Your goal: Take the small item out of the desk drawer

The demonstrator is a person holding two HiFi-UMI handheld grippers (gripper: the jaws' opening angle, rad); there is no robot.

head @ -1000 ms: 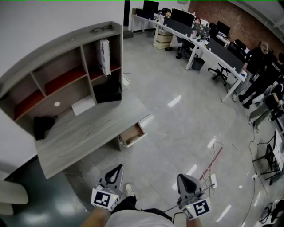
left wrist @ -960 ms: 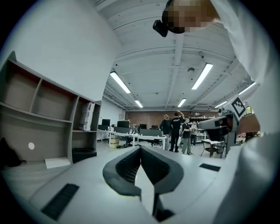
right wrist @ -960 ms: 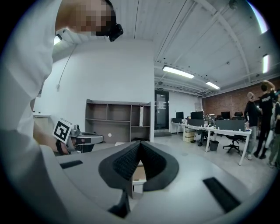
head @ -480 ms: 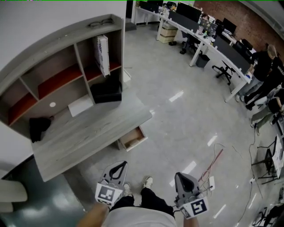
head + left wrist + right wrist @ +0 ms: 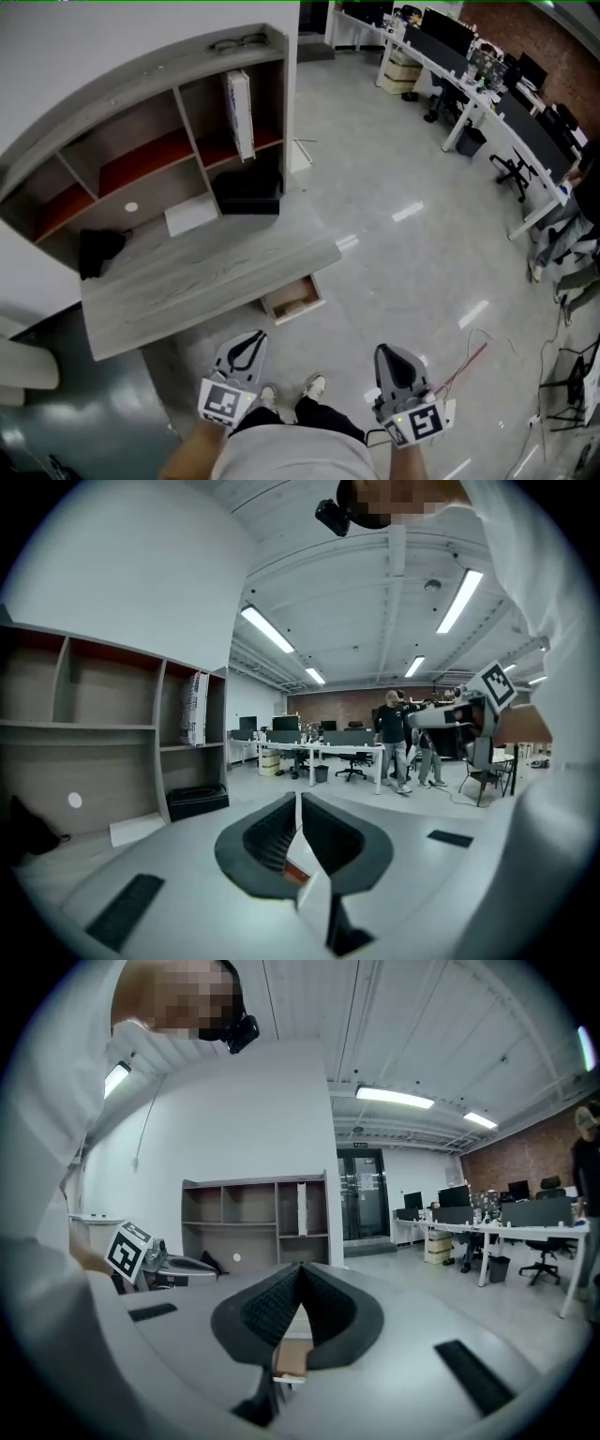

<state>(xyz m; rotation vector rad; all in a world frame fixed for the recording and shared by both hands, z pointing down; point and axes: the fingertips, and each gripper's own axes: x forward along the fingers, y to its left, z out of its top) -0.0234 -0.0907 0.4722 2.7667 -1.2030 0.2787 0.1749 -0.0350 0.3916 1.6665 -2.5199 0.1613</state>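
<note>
The grey wooden desk [image 5: 206, 281] with its shelf unit stands at the left of the head view. Its small drawer [image 5: 293, 298] is pulled partly out below the desk's front edge; the inside looks tan, and I cannot make out any item in it. My left gripper [image 5: 250, 339] and right gripper [image 5: 390, 354] hang low near my body, above my feet and short of the drawer. Both are shut with nothing between the jaws, as the left gripper [image 5: 298, 795] and right gripper [image 5: 300, 1267] show in their own views. The shelf unit [image 5: 258, 1218] shows far off in the right gripper view.
On the desktop lie a black bag [image 5: 98, 251], a white sheet [image 5: 190, 217] and a black tray [image 5: 247, 192]. A book [image 5: 239, 112] stands in one shelf compartment. Office desks and chairs [image 5: 469, 84] line the far right. Cables [image 5: 469, 361] trail on the floor by my right side. People [image 5: 394, 738] stand far off.
My view has shifted: the desk and open drawer now sit further right and nearer to me. Both grippers stay low and shut.
</note>
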